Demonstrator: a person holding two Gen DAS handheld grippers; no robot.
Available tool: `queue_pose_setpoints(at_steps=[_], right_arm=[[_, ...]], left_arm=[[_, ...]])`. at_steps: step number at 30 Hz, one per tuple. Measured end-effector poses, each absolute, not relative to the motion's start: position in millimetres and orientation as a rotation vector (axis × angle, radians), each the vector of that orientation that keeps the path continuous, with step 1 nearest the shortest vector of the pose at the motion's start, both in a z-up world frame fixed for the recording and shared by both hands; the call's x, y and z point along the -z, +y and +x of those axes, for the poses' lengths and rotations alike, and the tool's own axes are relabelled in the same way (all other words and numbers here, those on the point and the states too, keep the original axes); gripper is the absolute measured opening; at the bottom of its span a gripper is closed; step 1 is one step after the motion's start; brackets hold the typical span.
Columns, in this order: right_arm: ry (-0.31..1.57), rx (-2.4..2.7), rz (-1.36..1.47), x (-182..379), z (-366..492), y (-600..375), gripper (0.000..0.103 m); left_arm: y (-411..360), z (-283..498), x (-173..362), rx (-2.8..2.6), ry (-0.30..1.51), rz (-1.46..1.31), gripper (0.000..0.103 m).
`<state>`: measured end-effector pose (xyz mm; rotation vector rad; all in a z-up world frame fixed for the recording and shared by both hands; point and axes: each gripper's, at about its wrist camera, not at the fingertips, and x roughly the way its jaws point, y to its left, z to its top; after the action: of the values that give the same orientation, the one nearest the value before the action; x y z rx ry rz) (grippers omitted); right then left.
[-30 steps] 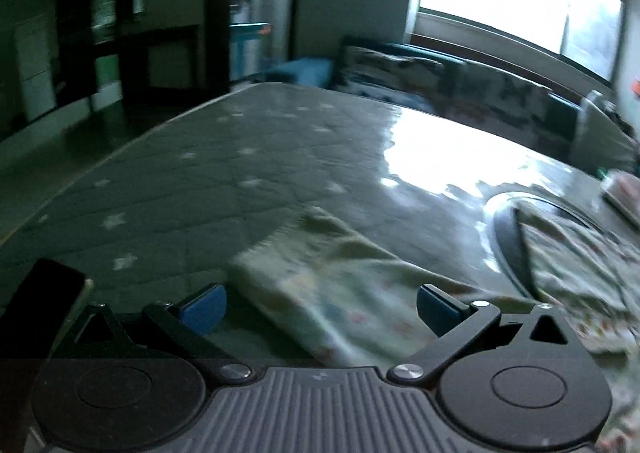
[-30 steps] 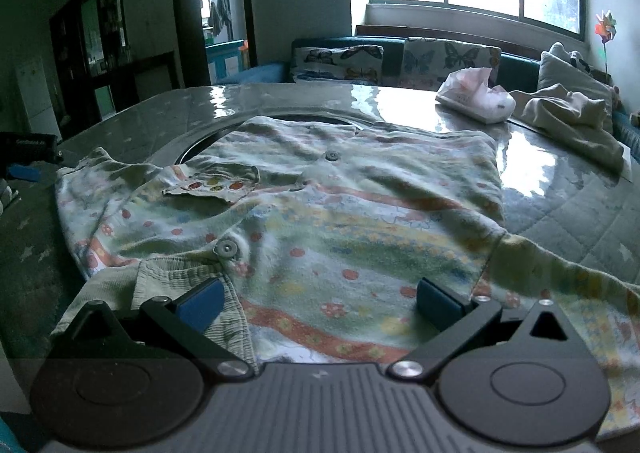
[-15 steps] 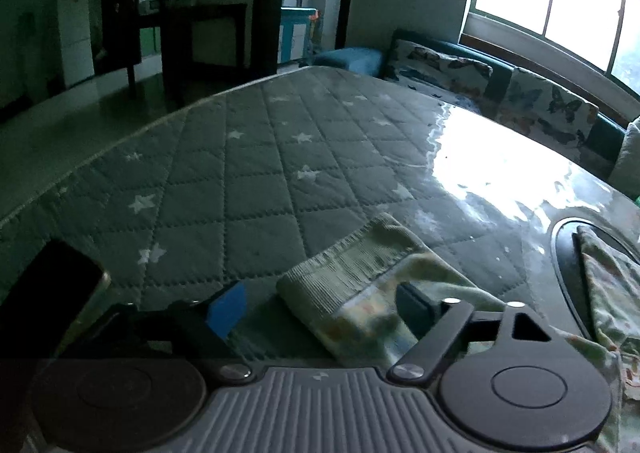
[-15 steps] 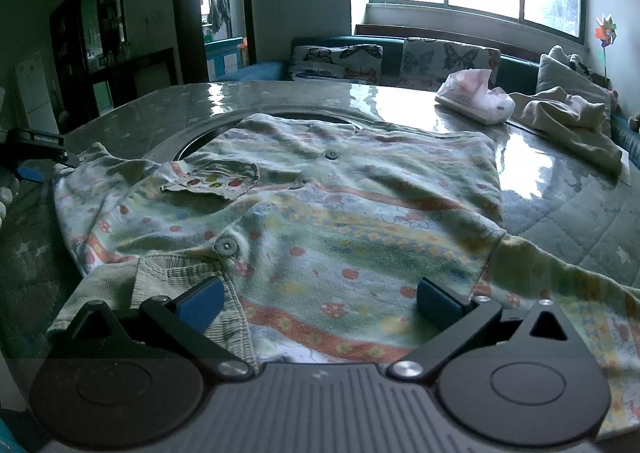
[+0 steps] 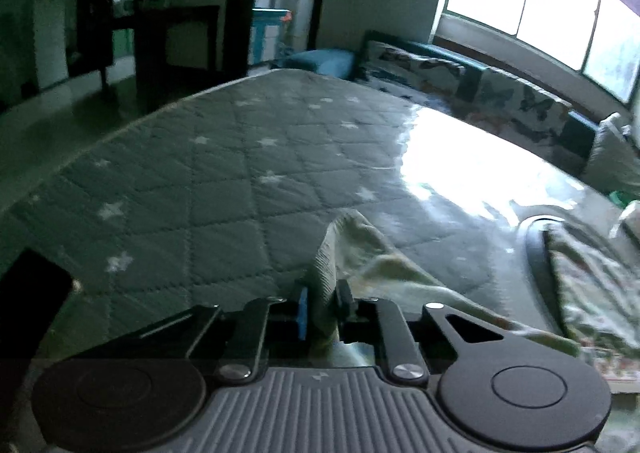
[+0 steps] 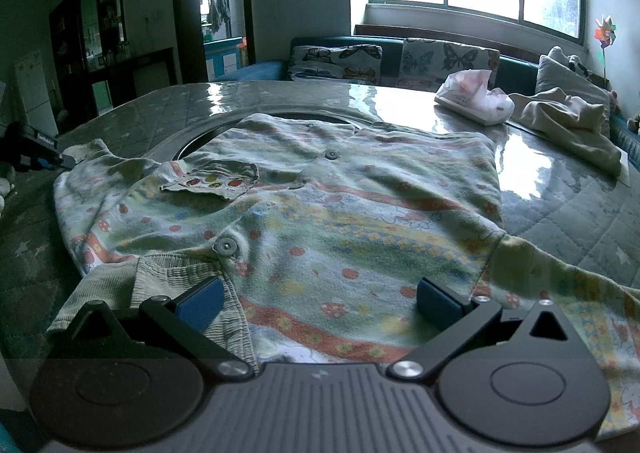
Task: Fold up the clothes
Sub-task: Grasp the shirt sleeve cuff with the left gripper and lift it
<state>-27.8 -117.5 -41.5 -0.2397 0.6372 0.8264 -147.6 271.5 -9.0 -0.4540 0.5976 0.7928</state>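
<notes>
Pale green patterned shirt (image 6: 320,221) with red dots, striped bands, snap buttons and chest pocket lies spread front-up on quilted table, one ribbed sleeve cuff (image 5: 326,265) lifted off surface, bunched.

Both tongs are showing the same build. The left tongs (image 5: 322,311) are wearing a grey ribbed housing along the bottom of their view, flanked by two round black discs with a raised ring on each. Flat black link arms are running forward from silver screw heads to blue ridged pads (image 5: 303,312). The right tongs (image 6: 318,301) are carrying matching blue pads (image 6: 200,303), black links with triangular cut-outs, and silver pivots.
</notes>
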Motion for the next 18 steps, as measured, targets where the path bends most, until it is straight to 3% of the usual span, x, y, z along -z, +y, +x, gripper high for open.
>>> queue_pose_setpoints(at_steps=[9,18], right_arm=[[0.668,-0.836,-0.223,36.6,-26.1,-117.2,0.103],[0.722,-0.896,0.016,4.3,-10.3,-129.3,0.103]], left_arm=[[220.8,-129.6,-23.1,-0.456,0.538,-0.520,0.012],[152.9,-92.8,-24.1,-0.098,0.572,-0.545,0.012]])
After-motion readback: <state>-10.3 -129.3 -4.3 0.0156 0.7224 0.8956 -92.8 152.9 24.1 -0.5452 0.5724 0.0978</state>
